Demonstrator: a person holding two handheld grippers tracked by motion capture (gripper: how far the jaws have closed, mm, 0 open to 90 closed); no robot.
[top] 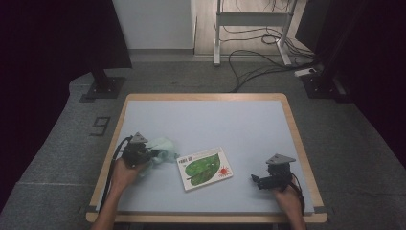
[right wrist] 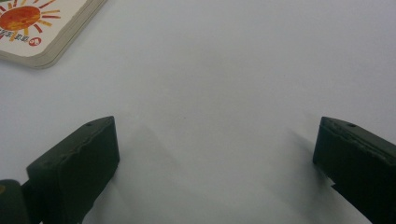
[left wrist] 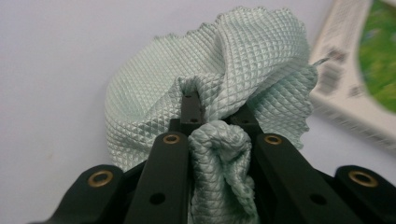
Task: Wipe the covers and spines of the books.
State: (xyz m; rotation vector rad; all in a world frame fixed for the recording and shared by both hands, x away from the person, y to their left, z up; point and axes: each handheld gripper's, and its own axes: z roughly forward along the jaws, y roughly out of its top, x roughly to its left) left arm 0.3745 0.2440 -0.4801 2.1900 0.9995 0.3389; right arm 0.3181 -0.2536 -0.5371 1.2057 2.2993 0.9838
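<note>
A pale green waffle-weave cloth (top: pixel 163 148) lies bunched on the left part of the grey table top, just left of a picture book. My left gripper (top: pixel 149 157) is shut on the cloth (left wrist: pixel 219 88); a fold of it is pinched between the two black jaws, whose tips are buried in the fabric. The closed board book (top: pixel 205 167), with a green leaf and a red sun on its cover, lies flat near the table's middle. At the front right, my right gripper (top: pixel 257 180) rests low over bare table, open, with nothing between its jaws (right wrist: pixel 217 149). The book's corner (right wrist: pixel 42 28) lies beyond its jaws.
The table (top: pixel 206 120) has a wooden rim and a grey surface. Beyond it on the floor stand a dark stand base (top: pixel 103 88) at the left, a white desk frame (top: pixel 251 28) with loose cables behind, and another dark base (top: pixel 323 86) at the right.
</note>
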